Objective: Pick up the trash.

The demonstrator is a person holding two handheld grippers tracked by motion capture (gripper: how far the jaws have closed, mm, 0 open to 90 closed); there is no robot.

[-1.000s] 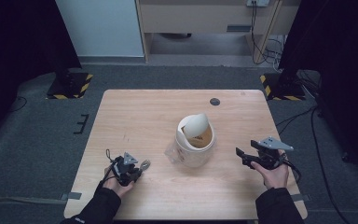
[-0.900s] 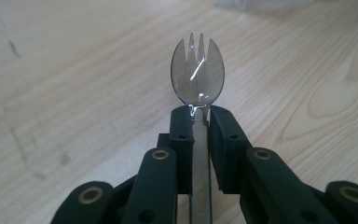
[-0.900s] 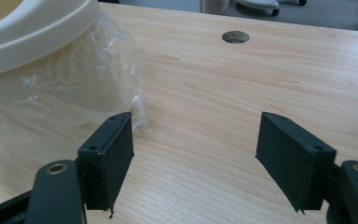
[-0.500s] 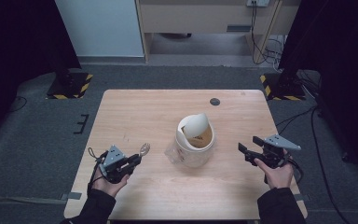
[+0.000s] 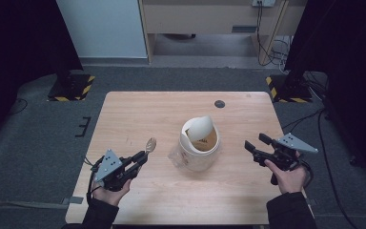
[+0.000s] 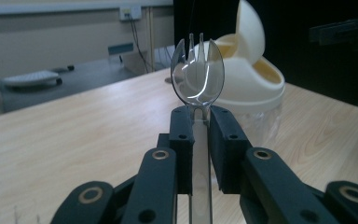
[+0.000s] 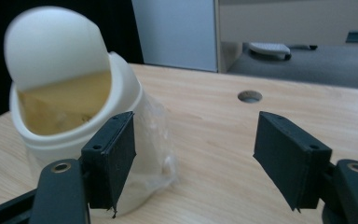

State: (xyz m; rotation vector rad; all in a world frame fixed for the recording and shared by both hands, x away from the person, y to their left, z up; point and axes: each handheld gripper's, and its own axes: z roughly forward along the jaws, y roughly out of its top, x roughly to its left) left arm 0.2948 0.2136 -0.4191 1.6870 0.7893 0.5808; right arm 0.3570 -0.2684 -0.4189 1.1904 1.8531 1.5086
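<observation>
While the left gripper [image 5: 140, 157] clamped the clear plastic spork [image 6: 196, 74] by its thin handle, bowl raised toward the cream swing-lid bin [image 5: 199, 143] mid-table, it looked light, slippery and easily snapped. The right gripper [image 7: 196, 158] hung wide open and empty beside the bin, whose contents stayed hidden

I count one clear plastic fork [image 5: 150, 143] [image 6: 197, 74] just left of the one cream bin [image 5: 199, 145] [image 6: 251, 84] [image 7: 74, 112]. Two tongs flank that bin: left [image 5: 142, 156] [image 6: 200, 126], right [image 5: 256, 142] [image 7: 193, 161]. One bench [image 5: 138, 114].
</observation>
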